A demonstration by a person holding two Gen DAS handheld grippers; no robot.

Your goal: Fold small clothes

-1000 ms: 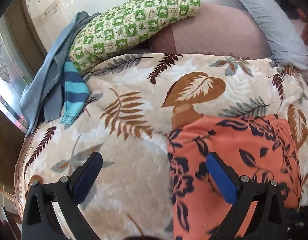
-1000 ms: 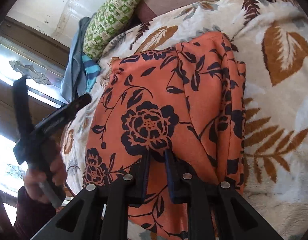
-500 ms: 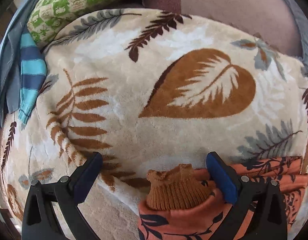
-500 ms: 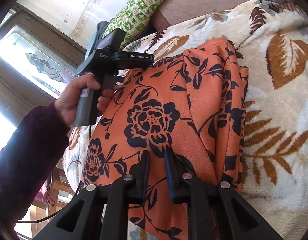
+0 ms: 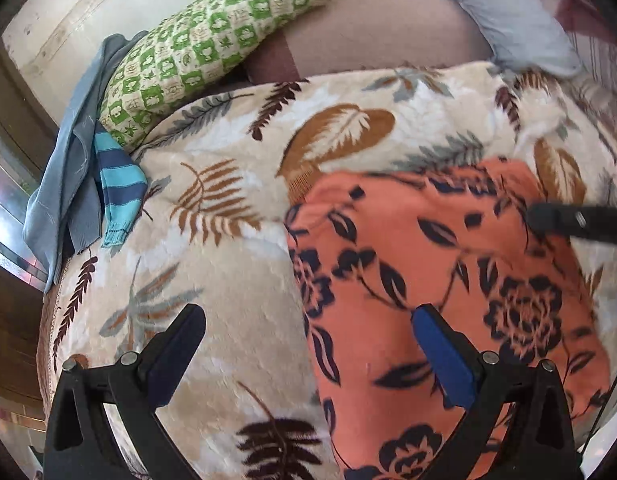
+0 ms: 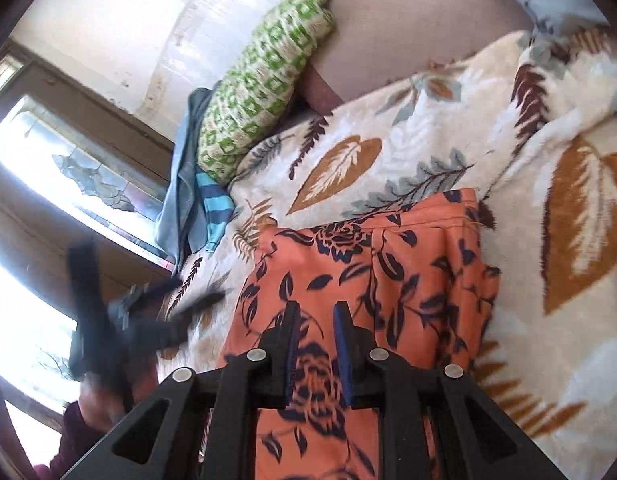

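A: Item one, the left tool [image 5: 308, 344]. State?

B: Fingers set wide apart, nothing between them. Its left finger [image 5: 176, 344] hangs over the leaf-print blanket [image 5: 228, 288]; its right finger [image 5: 444, 356] hangs over the orange floral garment [image 5: 428, 264]. Whether either touches the cloth, I cannot tell.

A: Item two, the right tool [image 6: 317, 350].

B: Fingers drawn close with a narrow slot left between. The garment's [image 6: 372, 280] fabric lies in and under that slot, but the pads do not plainly pinch it, so grip not confirmed.

A: Position of the garment relative to each tool?

B: From the left tool: ahead and to the right, its near edge running under the right finger, its left edge roughly midway between the two fingers. A brown ribbed bit [image 5: 304, 182] pokes out at its far left corner. From the right tool: directly ahead and beneath, spreading forward from the fingertips, with a folded layer along its right side.

A: Other stock?

B: A green checked pillow [image 5: 204, 44] far ahead and left of the left tool; beside it a grey-blue cloth [image 5: 64, 172] and a turquoise-and-navy striped knit [image 5: 118, 184], touching one another. A pale blue pillow [image 5: 504, 8] far ahead, right. The left tool [image 6: 120, 320] shows blurred at the left of the right wrist view, with a window [image 6: 68, 184] behind it.
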